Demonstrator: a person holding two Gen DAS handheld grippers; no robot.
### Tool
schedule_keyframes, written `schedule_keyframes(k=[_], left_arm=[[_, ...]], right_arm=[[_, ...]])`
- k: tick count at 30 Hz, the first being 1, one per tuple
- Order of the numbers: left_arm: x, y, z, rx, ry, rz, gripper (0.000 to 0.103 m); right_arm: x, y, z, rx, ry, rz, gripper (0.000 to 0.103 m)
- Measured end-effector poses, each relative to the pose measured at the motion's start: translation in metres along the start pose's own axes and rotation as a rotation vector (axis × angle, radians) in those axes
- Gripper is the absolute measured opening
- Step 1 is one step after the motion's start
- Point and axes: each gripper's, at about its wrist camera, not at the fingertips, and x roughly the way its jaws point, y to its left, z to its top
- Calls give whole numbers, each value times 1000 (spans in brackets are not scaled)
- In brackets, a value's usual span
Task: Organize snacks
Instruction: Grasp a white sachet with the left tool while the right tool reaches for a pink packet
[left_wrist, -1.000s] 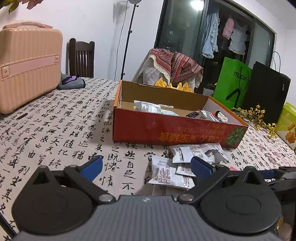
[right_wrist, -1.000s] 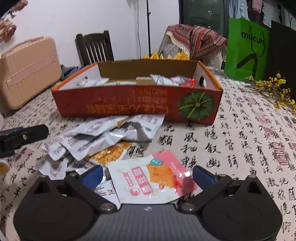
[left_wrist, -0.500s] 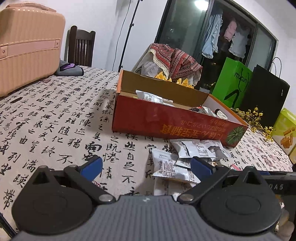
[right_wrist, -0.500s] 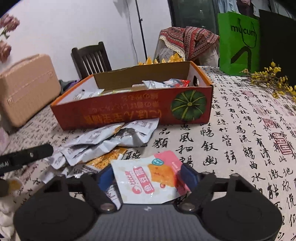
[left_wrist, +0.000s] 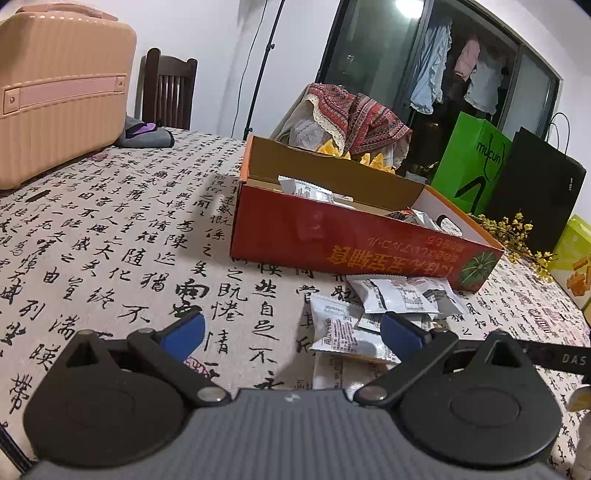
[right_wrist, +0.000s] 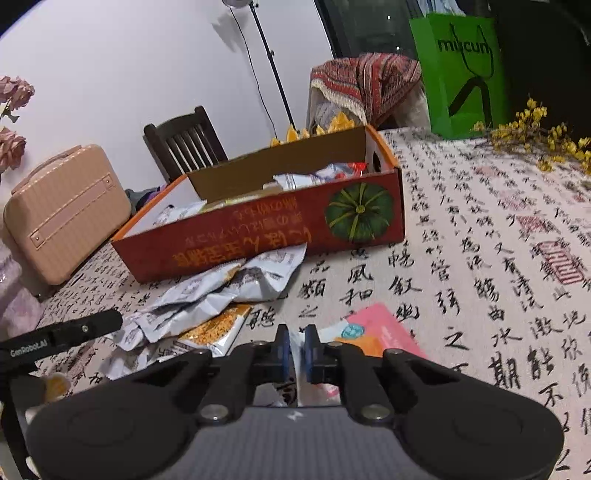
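The green bag (left_wrist: 476, 162) reads "mucun" in dark letters. On the black bar (right_wrist: 61, 338) at the left of the right wrist view: "GenRoboLAI", roughly. A black strap (left_wrist: 557, 356) at the left wrist view's right edge shows "DAS", cut off. Tablecloth (left_wrist: 122, 236) carries black Chinese calligraphy; the box (left_wrist: 332, 236) has upside-down orange characters, not legible.

White wall (left_wrist: 221, 55), dark wooden chair (left_wrist: 168, 92), dark glass doors (left_wrist: 369, 55), ceiling light (left_wrist: 406, 5)
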Motion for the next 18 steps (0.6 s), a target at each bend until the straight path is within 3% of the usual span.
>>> schedule_keyframes(k=[15,16,18], left_arm=[[4,-43,-7,173,55,27,103],[6,-45,-7,179,59,36,102],[9,-47,-8,177,70,41,87]], right_arm=[[-35,1,4,-47,-141,-44,4],[-35,2,4,-49,-144,-43,4],[-37,2,4,-52,-150,-37,4]])
